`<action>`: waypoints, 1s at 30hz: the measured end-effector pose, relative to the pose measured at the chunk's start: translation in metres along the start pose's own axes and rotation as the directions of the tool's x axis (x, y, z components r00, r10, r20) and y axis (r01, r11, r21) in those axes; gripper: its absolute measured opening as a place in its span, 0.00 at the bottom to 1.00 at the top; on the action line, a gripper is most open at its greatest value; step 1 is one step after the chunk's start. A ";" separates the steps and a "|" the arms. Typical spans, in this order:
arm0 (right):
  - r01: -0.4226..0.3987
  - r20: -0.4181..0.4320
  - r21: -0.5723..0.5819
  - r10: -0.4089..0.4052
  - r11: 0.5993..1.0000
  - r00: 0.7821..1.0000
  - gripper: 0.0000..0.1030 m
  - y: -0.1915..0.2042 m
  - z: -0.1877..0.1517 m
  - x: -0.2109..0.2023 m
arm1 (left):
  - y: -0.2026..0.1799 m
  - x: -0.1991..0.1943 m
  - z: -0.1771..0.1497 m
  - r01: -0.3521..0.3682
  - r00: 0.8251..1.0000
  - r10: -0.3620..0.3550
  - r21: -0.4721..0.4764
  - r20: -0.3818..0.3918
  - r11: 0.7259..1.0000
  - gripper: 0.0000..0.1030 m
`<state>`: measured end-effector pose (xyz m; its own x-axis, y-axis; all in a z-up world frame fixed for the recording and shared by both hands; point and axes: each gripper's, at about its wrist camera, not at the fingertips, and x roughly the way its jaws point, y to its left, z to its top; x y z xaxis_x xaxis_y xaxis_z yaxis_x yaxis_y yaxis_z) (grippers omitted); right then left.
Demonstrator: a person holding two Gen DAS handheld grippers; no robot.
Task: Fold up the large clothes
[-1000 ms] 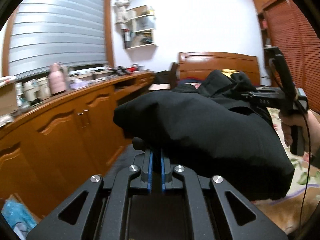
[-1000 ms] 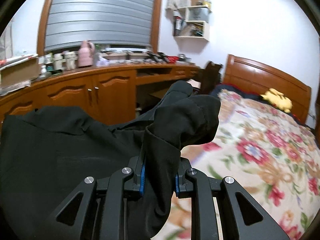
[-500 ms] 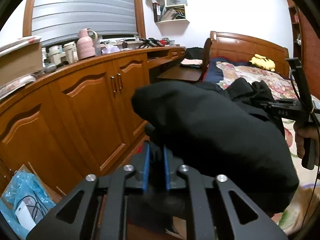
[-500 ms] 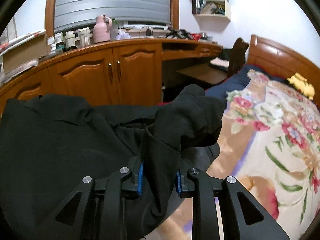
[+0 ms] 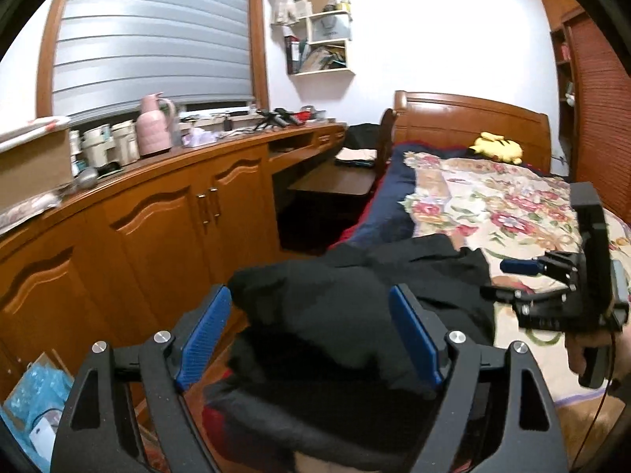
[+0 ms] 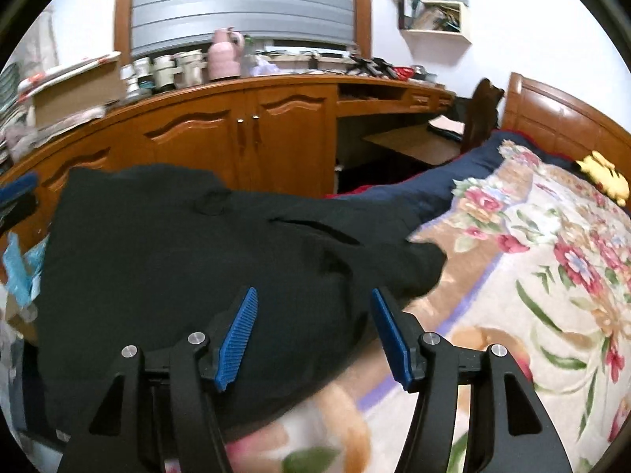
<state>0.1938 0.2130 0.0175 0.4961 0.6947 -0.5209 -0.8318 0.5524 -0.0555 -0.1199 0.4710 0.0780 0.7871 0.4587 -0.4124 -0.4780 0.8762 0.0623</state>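
Black garment (image 6: 165, 244) lies bunched along the bed's (image 6: 552, 276) left edge, long axis along that edge. Left gripper (image 5: 309, 335) and right gripper (image 6: 313, 331) jaws both opening wide, cloth between, not pinched.

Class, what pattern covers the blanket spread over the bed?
A floral pattern: red and pink flowers with green leaves on the cream blanket, clearest in the right wrist view.

Your left gripper (image 5: 311, 331) and right gripper (image 6: 313, 333) show black frames, ribbed blue pads (image 5: 203, 333), silver screws (image 5: 98, 346).
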 end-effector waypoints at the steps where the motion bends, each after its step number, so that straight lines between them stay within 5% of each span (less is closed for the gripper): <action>1: 0.003 0.002 -0.013 -0.003 1.000 1.000 0.60 0.002 -0.004 -0.004 | -0.004 0.004 0.001 -0.004 1.000 0.004 0.010 -0.007 1.000 0.80; 13: -0.041 0.058 -0.076 0.045 0.996 0.997 0.60 0.014 -0.033 -0.054 | -0.006 0.050 -0.034 -0.088 0.983 0.094 0.041 -0.161 0.995 0.81; 24: -0.061 0.046 -0.088 0.066 0.994 0.997 0.60 0.008 -0.060 -0.076 | -0.001 0.048 -0.050 -0.087 0.982 0.081 -0.028 -0.173 0.996 0.81; 30: -0.039 0.062 -0.075 0.044 0.996 0.997 0.60 -0.001 -0.071 -0.097 | -0.003 0.024 -0.041 -0.070 0.990 0.057 -0.094 -0.130 0.993 1.00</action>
<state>0.1286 0.1126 0.0072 0.4735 0.7457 -0.4688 -0.8671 0.4882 -0.0991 -0.1159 0.4734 0.0312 0.7009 0.4849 -0.5230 -0.5662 0.8243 0.0055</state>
